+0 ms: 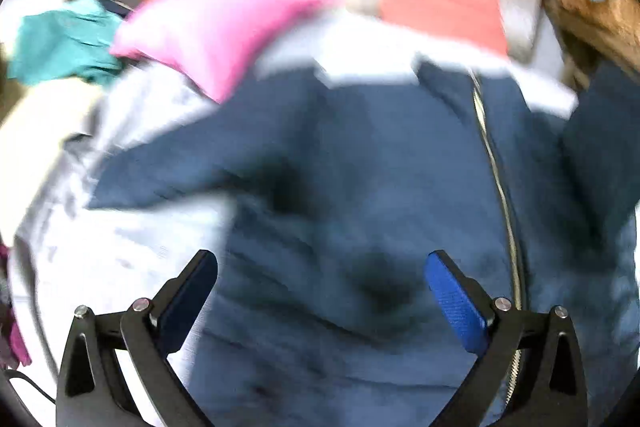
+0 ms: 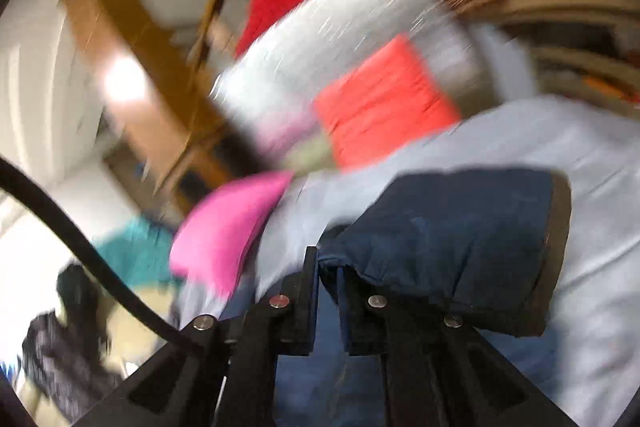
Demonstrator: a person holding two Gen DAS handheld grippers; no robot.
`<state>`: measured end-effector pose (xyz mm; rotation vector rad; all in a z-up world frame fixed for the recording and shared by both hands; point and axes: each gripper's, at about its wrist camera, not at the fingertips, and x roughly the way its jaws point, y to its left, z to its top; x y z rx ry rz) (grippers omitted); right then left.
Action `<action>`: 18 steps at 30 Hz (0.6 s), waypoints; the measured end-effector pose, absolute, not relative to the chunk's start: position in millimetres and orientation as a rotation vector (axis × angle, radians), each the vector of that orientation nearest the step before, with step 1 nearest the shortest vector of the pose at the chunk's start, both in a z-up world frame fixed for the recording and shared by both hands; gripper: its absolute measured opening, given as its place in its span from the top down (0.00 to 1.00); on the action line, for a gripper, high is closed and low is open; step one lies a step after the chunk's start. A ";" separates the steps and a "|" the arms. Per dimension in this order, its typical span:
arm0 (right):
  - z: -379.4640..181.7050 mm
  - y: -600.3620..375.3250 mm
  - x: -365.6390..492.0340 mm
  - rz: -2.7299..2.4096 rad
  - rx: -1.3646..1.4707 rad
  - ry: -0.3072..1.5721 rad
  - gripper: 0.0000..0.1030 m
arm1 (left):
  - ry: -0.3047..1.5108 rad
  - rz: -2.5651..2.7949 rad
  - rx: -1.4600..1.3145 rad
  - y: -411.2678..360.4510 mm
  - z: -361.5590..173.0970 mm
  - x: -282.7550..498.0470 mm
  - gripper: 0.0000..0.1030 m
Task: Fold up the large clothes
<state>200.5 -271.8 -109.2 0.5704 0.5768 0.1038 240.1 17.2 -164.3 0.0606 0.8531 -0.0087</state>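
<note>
Our right gripper (image 2: pixel 328 267) pinches the navy jacket's sleeve (image 2: pixel 452 227) at lower centre; our left gripper (image 1: pixel 320 287) hangs spread above the jacket. The sleeve may slip from so thin a pinch.

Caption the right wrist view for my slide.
Right claw shut on navy jacket sleeve, lifted over pale bedsheet.

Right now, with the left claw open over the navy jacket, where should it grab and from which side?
Probably the left sleeve, from above: it sticks out flat onto the pale sheet, beside the open left claw. The right claw already pinches the other sleeve.
</note>
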 end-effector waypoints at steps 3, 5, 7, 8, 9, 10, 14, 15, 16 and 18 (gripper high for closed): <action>-150.8 -218.6 221.1 0.214 0.550 0.783 0.71 | 0.788 0.055 0.004 54.1 -153.8 240.4 0.00; -177.9 -195.7 228.9 0.250 0.571 0.935 0.40 | 0.772 0.089 -0.025 74.6 -150.4 241.4 0.00; -191.6 -190.3 224.4 0.263 0.623 0.984 0.40 | 0.769 0.108 -0.041 82.3 -152.6 237.6 0.00; -193.2 -196.9 223.7 0.263 0.626 0.984 0.40 | 0.769 0.109 -0.054 87.3 -151.7 239.0 0.00; -190.5 -201.5 220.8 0.263 0.620 0.976 0.40 | 0.767 0.107 -0.063 88.9 -150.9 239.6 0.00; -182.6 -207.9 214.2 0.257 0.607 0.952 0.40 | 0.761 0.103 -0.076 89.8 -152.1 236.6 0.00; -150.9 -249.8 188.0 0.146 0.609 0.805 0.40 | 0.727 0.031 -0.119 69.8 -147.3 235.3 0.00; -144.8 -267.4 178.7 0.079 0.618 0.769 0.40 | 0.717 -0.004 -0.121 60.3 -145.4 234.8 0.00; -142.3 -285.7 172.8 0.003 0.624 0.739 0.40 | 0.708 -0.042 -0.125 51.1 -144.2 235.4 0.00; -145.8 -320.6 164.3 -0.125 0.655 0.710 0.40 | 0.685 -0.106 -0.113 31.5 -143.2 234.0 0.00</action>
